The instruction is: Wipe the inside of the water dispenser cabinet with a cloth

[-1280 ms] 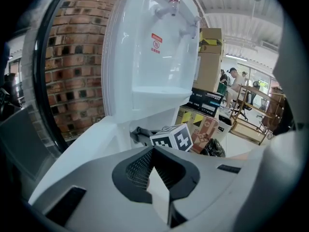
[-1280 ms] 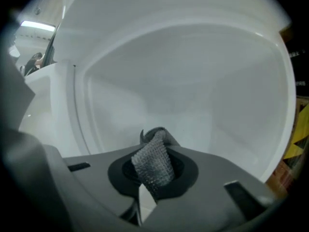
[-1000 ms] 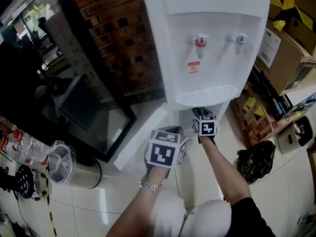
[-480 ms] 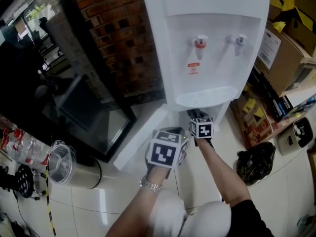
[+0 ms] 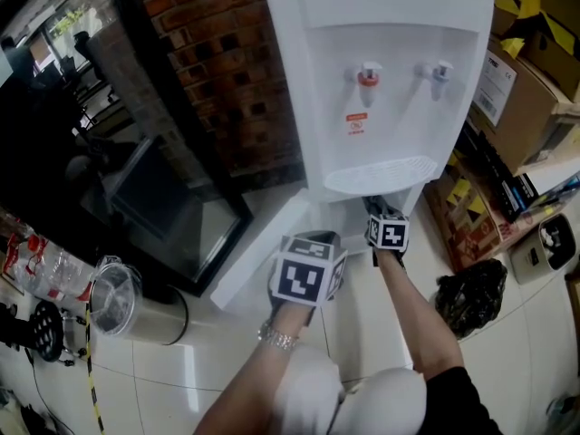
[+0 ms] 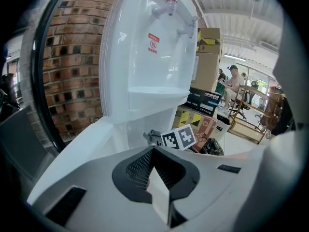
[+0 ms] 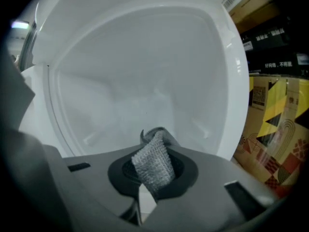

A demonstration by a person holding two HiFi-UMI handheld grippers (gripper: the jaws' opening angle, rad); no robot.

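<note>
The white water dispenser [image 5: 381, 80] stands against a red brick wall [image 5: 227, 71], its red tap [image 5: 367, 73] and blue tap [image 5: 441, 69] above the drip tray [image 5: 381, 175]. Below the tray the cabinet door [image 5: 256, 259] hangs open to the left. The person reaches the right gripper [image 7: 147, 190] into the opening under the tray. Its fingers are pinching a grey woven cloth [image 7: 153, 162], which sticks out past the fingertips in a folded strip. Ahead of the cloth lie the smooth white walls of the cabinet interior [image 7: 145, 76]; I cannot tell whether the cloth touches them.

The left gripper [image 6: 157, 180] is held outside the cabinet, just beside the right forearm and near the open door, with its fingers pressed together. From its own view the right gripper's marker cube [image 6: 179, 137] shows just ahead, at the cabinet mouth.

To the right of the dispenser sit stacked cardboard boxes [image 5: 530, 80], some with yellow and black tape, and a black plastic bag [image 5: 469, 295] lies on the pale tiled floor [image 5: 227, 361]. A steel bin [image 5: 136, 306] lies at the far left.
</note>
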